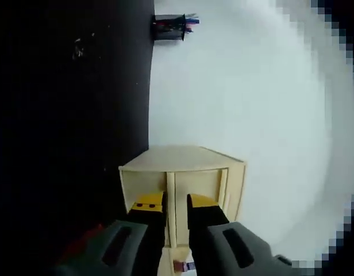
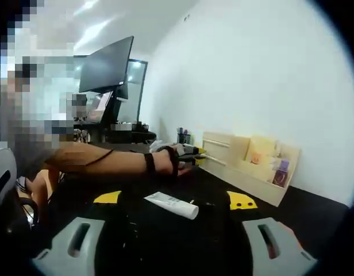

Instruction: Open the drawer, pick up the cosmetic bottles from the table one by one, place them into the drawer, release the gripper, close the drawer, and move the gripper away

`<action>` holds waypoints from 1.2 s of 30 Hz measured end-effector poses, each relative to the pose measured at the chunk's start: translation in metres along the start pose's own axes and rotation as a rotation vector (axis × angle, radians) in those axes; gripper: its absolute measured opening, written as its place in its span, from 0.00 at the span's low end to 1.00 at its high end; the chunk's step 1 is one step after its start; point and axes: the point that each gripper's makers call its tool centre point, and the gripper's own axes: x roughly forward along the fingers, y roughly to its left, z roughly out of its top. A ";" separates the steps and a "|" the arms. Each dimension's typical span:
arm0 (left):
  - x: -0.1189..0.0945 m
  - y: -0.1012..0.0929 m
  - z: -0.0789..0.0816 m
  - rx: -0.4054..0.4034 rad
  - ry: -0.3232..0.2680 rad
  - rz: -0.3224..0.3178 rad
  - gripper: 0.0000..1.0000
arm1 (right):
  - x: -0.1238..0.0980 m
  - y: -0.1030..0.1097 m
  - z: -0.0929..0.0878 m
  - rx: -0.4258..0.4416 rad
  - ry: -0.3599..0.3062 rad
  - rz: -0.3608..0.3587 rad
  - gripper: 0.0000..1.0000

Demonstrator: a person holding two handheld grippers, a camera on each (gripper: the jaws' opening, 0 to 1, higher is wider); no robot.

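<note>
Reaching at the drawer [image 1: 194, 190] with left gripper [image 1: 176, 211], jaws slightly apart, unloaded. Right gripper [image 2: 174, 199] spread wide; tube [image 2: 171, 205] at 12 o'clock. Pull straight, slowly.

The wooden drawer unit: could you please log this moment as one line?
left gripper: open at wooden drawer unit | right gripper: open, empty | white tube: on black table

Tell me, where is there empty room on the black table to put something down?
There's bare black table between the white tube and the wooden organizer, and more past the right claw, toward the wall. It's crowded where the person's arm reaches across to the left claw at the organizer.
</note>
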 end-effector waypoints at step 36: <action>0.005 0.007 0.019 -0.059 0.015 0.045 0.08 | 0.001 -0.008 -0.009 -0.001 0.028 -0.021 0.64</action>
